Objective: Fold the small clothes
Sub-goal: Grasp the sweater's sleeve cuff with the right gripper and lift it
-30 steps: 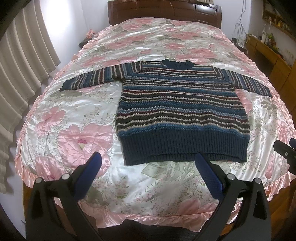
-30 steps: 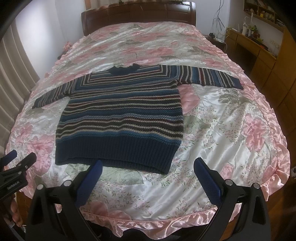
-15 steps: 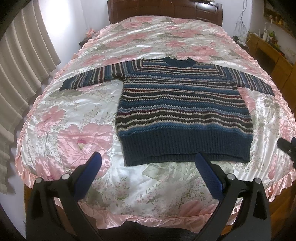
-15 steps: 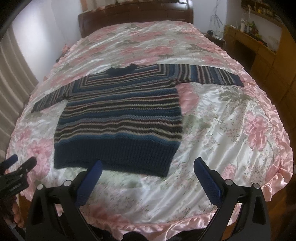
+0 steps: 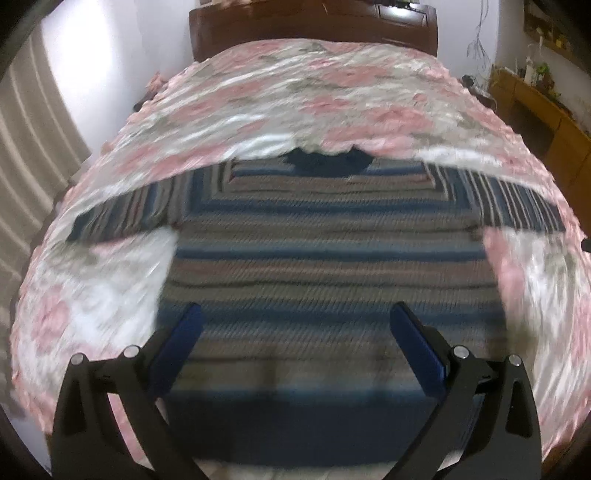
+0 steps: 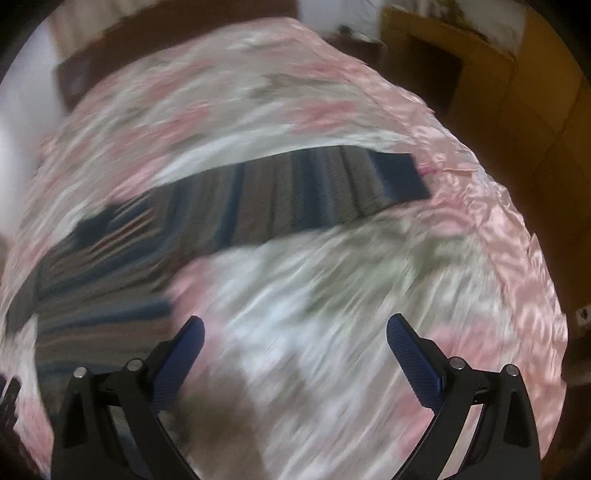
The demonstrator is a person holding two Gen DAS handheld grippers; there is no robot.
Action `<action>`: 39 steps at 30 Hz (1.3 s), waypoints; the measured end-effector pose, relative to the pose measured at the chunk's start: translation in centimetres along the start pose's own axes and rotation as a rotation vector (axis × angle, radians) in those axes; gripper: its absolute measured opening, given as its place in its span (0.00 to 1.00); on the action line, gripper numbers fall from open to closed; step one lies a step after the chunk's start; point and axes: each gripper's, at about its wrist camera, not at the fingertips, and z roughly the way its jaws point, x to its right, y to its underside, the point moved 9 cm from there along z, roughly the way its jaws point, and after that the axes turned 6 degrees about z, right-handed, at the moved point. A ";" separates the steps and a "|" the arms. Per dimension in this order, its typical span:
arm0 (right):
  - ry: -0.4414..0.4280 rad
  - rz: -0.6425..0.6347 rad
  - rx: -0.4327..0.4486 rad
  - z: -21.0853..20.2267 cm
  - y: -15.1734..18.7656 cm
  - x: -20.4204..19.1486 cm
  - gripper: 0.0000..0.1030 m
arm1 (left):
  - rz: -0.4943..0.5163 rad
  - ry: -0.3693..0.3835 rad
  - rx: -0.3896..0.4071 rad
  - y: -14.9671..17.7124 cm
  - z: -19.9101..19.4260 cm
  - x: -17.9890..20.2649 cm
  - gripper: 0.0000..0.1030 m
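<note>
A striped blue, grey and maroon knit sweater (image 5: 325, 240) lies flat on the bed with both sleeves spread out sideways. My left gripper (image 5: 295, 321) hovers open over the sweater's lower body, its blue pads wide apart, nothing between them. In the right wrist view the sweater's right sleeve (image 6: 314, 192) stretches across the middle, its dark cuff toward the bed's right edge. My right gripper (image 6: 295, 332) is open above bare bedspread, nearer than that sleeve and right of the sweater body. Both views are motion-blurred.
The pink floral satin bedspread (image 5: 332, 85) covers the whole bed, with a dark wooden headboard (image 5: 314, 33) at the far end. Curtains (image 5: 29, 147) hang on the left. Wooden furniture (image 6: 498, 92) stands close beside the bed's right edge.
Both grippers have moved forward over the bed. The left now sits over the sweater's body instead of short of its hem; the right has swung right toward the sleeve. Both stay open.
</note>
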 end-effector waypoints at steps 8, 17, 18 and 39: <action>0.018 0.138 -0.135 12.8 -8.8 7.2 0.96 | -0.028 0.044 -0.008 -9.5 10.2 8.7 0.97; -0.028 0.261 -0.144 17.7 -11.4 11.0 0.82 | 0.003 0.039 -0.025 -12.6 16.7 12.8 0.97; -0.037 0.271 -0.130 17.6 -11.6 11.2 0.78 | 0.009 0.030 -0.025 -12.7 17.0 12.6 0.97; -0.120 -0.400 0.145 7.2 -6.2 -18.8 0.14 | -0.129 -0.132 -0.077 -10.2 18.1 -3.6 0.97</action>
